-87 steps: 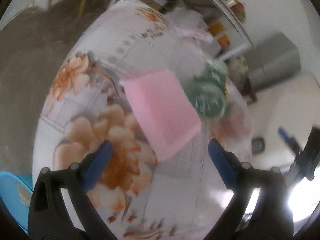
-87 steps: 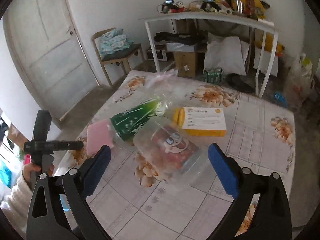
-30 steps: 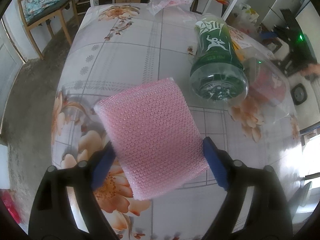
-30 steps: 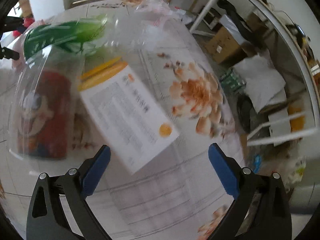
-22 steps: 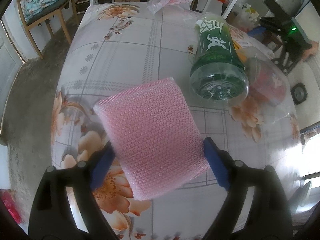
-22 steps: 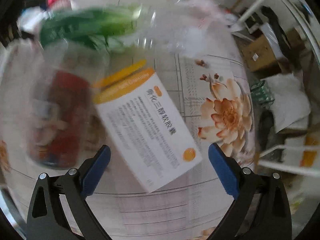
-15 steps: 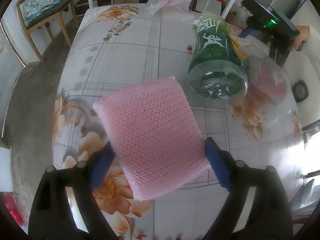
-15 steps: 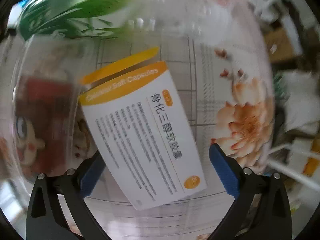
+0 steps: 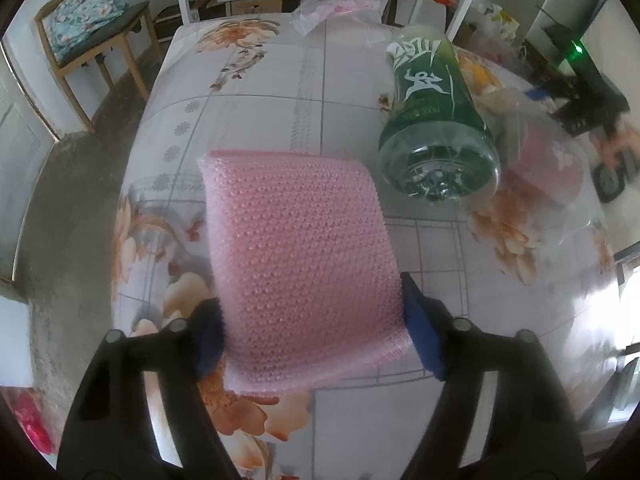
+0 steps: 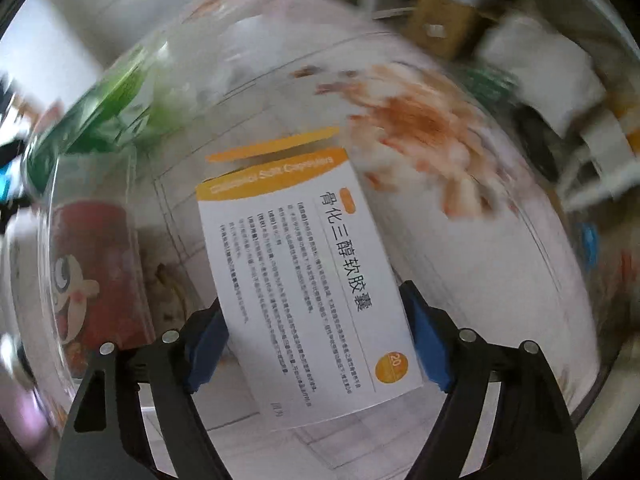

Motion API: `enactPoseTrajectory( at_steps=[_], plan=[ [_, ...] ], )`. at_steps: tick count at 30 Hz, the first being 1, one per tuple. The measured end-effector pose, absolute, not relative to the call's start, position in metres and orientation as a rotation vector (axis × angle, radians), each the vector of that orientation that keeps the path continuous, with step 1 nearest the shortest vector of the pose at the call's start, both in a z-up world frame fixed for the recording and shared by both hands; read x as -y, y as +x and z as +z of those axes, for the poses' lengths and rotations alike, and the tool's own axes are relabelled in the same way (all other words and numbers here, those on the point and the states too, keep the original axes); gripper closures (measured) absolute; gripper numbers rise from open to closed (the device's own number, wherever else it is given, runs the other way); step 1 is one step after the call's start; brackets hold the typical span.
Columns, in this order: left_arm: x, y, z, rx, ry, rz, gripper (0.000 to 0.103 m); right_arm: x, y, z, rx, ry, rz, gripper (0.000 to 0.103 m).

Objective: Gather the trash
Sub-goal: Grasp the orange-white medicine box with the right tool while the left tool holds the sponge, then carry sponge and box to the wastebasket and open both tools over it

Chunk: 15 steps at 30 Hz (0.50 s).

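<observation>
Both grippers' jaws have just been closing, left gripper (image 9: 314, 322) now grasping pink bubble-wrap pad (image 9: 300, 264) above floral tabletop (image 9: 280, 88), green bottle (image 9: 434, 120) at two o'clock, right gripper (image 10: 316, 344) clamping white-and-orange box (image 10: 304, 276), clear jar (image 10: 92, 272) at nine o'clock.

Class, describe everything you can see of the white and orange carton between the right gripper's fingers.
The carton is a flat white cardboard box with an orange band, an open orange flap and dark printed text. It lies slanted on the floral tablecloth, between the closing blue pads of the right gripper, beside a clear tub.
</observation>
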<state>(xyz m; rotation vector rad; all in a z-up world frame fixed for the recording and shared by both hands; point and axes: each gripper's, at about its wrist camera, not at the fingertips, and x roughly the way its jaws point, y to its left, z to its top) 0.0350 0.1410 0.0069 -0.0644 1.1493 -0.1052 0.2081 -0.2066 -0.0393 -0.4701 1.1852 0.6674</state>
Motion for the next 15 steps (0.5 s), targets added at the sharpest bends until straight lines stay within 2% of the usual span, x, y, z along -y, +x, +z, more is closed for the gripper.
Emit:
enactPoseTrajectory(
  at_steps=[3, 6, 7, 8, 9, 10, 15],
  plan=[
    [-0.141, 0.030, 0.009, -1.131, -0.074, -0.092, 0.035, 0.256, 0.206, -0.024, -1.137, -0.099, 0.617, 0.026],
    [-0.144, 0.022, 0.015, -1.118, -0.111, -0.094, 0.036, 0.287, 0.193, -0.009, -1.029, 0.013, 0.557, 0.027],
    [-0.145, 0.020, 0.019, -1.109, -0.121, -0.094, 0.036, 0.297, 0.186, -0.006, -1.009, 0.058, 0.546, 0.030],
    [-0.146, 0.017, 0.023, -1.094, -0.134, -0.094, 0.037, 0.310, 0.180, -0.004, -1.002, 0.136, 0.541, 0.044],
    [-0.148, 0.016, 0.026, -1.083, -0.149, -0.090, 0.037, 0.313, 0.174, -0.002, -0.994, 0.202, 0.536, 0.050],
    [-0.149, 0.013, 0.030, -1.072, -0.166, -0.093, 0.037, 0.319, 0.170, -0.002, -0.992, 0.246, 0.525, 0.061],
    [-0.147, 0.000, 0.045, -1.039, -0.190, -0.118, 0.037, 0.307, 0.152, -0.016, -1.030, 0.302, 0.495, 0.062]
  ],
)
